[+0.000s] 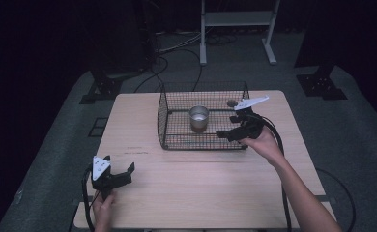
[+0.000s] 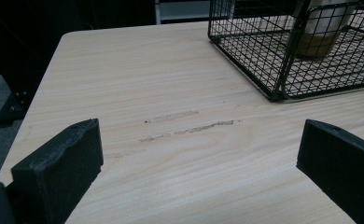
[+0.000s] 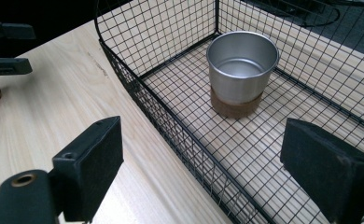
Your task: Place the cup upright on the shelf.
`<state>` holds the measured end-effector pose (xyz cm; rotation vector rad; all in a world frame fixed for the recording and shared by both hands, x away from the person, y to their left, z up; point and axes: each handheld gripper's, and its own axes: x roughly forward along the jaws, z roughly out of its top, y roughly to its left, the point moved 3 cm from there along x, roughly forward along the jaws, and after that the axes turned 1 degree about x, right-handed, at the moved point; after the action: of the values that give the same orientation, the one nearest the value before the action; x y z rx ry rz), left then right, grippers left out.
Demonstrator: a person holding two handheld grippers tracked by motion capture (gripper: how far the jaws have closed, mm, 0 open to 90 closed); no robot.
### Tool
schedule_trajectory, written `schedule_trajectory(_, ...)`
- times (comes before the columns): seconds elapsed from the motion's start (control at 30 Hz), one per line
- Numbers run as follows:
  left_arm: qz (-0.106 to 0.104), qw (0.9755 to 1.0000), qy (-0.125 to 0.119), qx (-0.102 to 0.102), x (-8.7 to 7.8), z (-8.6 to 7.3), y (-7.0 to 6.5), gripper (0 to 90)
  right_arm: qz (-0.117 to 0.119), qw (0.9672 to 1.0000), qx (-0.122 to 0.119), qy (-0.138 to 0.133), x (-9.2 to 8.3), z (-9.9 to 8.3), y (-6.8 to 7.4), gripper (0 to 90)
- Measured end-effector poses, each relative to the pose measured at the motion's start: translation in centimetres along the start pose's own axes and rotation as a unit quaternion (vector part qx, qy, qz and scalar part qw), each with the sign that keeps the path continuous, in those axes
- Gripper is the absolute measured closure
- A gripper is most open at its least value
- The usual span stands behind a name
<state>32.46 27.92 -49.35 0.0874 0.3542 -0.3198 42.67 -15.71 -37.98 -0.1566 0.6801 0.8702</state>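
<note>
A black wire basket (image 1: 163,116) stands on the far middle of the wooden table (image 1: 196,179). Inside it a silver metal cup (image 1: 198,118) with a brown base stands upright; it is also in the right gripper view as the cup (image 3: 241,74) within the basket (image 3: 171,121). My right gripper (image 1: 230,126) hovers open over the basket's right front corner, nothing between its jaws. My left gripper (image 1: 120,172) is open and empty low over the table's near left. The left gripper view has the basket (image 2: 283,70) at its upper right.
A small dark round thing (image 1: 232,102) lies on the table behind the basket's right end. Cables (image 1: 177,53) run over the grey floor beyond the table, near a white frame (image 1: 237,24) and dark stands (image 1: 104,87). Faint scuff marks (image 2: 189,126) cross the wood.
</note>
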Motion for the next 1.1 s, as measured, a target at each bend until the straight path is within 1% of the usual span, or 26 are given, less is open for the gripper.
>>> schedule_trajectory(0.5,0.001,1.0,0.001,0.002,0.0,0.0,0.0,0.0,0.0,0.9999,0.014,0.0,-1.2,-2.5,-0.3,12.5)
schedule_trajectory(0.67,0.001,1.0,0.001,0.001,0.0,0.0,0.0,0.0,0.0,0.9999,0.013,-0.002,-1.6,-3.1,-0.2,12.6)
schedule_trajectory(0.83,0.001,1.0,0.002,0.003,0.0,0.0,0.0,0.0,-0.001,0.9999,0.011,-0.002,-1.8,-4.1,-0.1,12.5)
schedule_trajectory(0.97,0.001,1.0,0.002,0.004,0.0,0.0,-0.1,0.0,0.0,0.9999,0.015,0.002,-1.9,-4.9,0.0,12.6)
schedule_trajectory(1.03,0.002,1.0,0.004,0.004,0.0,0.0,-0.1,0.0,0.001,0.9998,0.018,-0.001,-2.0,-5.2,0.0,12.6)
schedule_trajectory(1.1,0.002,1.0,0.004,0.004,0.0,0.0,-0.1,0.0,0.001,0.9999,0.015,-0.003,-2.2,-5.5,0.1,12.6)
